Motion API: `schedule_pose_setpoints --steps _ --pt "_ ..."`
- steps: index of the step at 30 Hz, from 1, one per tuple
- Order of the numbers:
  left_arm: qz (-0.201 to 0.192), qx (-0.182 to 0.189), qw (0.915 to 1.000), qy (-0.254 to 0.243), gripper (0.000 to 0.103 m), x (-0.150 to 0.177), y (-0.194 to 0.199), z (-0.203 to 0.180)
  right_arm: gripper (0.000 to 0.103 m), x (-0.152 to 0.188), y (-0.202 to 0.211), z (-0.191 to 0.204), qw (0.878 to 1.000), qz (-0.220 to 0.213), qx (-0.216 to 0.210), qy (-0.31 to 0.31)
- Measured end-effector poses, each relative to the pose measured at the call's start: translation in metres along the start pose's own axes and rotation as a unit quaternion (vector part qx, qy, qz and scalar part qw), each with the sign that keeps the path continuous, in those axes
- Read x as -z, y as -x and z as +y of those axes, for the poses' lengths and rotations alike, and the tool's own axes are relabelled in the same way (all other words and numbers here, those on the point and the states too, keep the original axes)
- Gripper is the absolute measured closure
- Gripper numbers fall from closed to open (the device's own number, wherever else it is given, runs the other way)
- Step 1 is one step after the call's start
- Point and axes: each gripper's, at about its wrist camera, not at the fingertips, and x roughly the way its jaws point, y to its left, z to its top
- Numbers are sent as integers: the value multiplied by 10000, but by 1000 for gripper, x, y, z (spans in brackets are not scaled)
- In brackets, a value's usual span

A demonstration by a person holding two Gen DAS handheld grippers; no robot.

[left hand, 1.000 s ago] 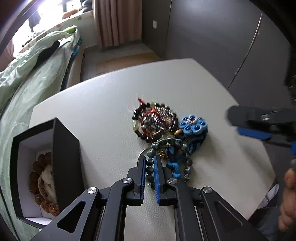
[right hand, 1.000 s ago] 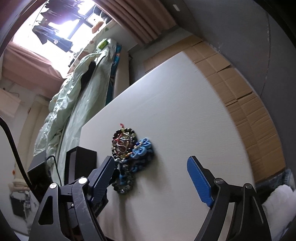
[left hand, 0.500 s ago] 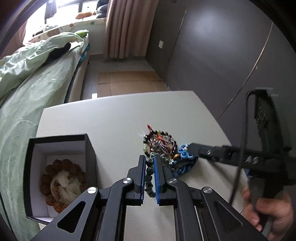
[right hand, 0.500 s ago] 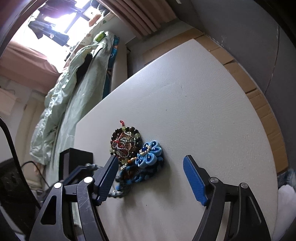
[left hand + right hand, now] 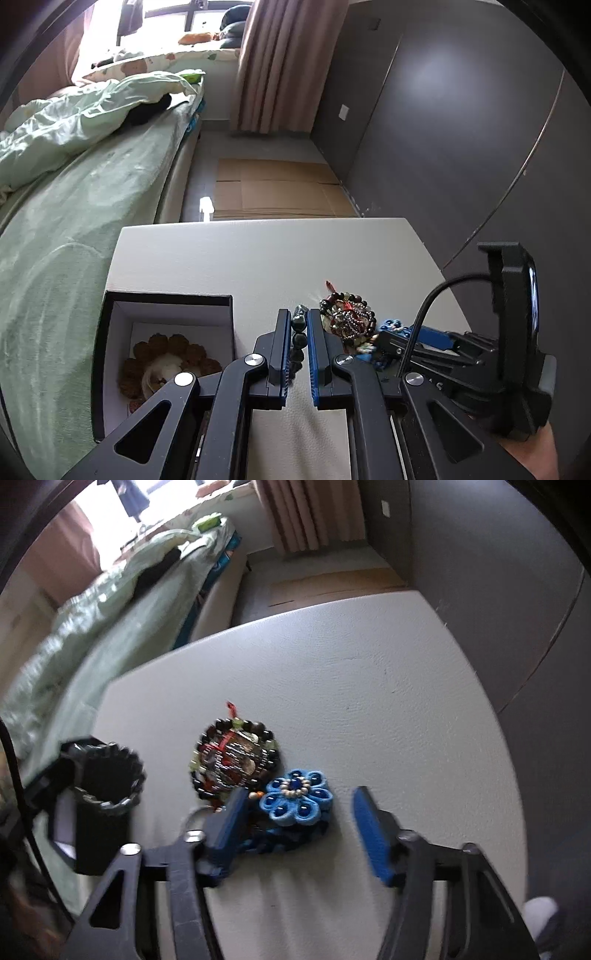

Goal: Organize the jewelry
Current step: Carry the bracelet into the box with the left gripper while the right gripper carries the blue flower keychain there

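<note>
My left gripper [image 5: 298, 332] is shut on a dark green bead bracelet [image 5: 298, 326], held above the table between the box and the pile. In the right wrist view the bracelet [image 5: 107, 775] hangs as a dark ring at the left. My right gripper [image 5: 299, 805] is open, its fingers either side of a blue fabric flower [image 5: 295, 801]. A dark bead bracelet pile with red cord [image 5: 232, 760] lies just behind the flower; it also shows in the left wrist view [image 5: 347, 317]. A black box [image 5: 110, 314] with a white lining holds a brown bead bracelet [image 5: 162, 354].
The white table [image 5: 351, 686] ends near a grey wall [image 5: 443, 129] on the right. A bed with green bedding [image 5: 74, 177] lies left of the table. Cardboard [image 5: 273, 192] covers the floor beyond the far edge.
My left gripper has lifted the green bracelet off the pile and moved left toward the box. My right gripper has come down around the blue flower.
</note>
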Motion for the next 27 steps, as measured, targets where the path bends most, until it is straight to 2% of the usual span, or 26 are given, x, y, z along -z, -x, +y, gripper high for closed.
schedule_pose_setpoints --steps 1,4,12,17,27 --pt "-5 -10 10000 -11 94 -1 1 0 65 0 0 1 9999 -4 78 70" --pt "0 -26 10000 -53 94 -3 6 -3 73 2 4 -3 9999 32 -85 50" --pt "-272 -125 9994 -188 94 -12 43 -12 73 2 40 -14 9961 -461 -736 -172" --pt "-462 -215 9986 -157 94 -21 70 -5 73 2 74 -18 9880 -930 -1163 -418" --pt "-732 -451 9962 -151 94 -31 109 15 73 4 102 16 9713 -1363 -1933 -248"
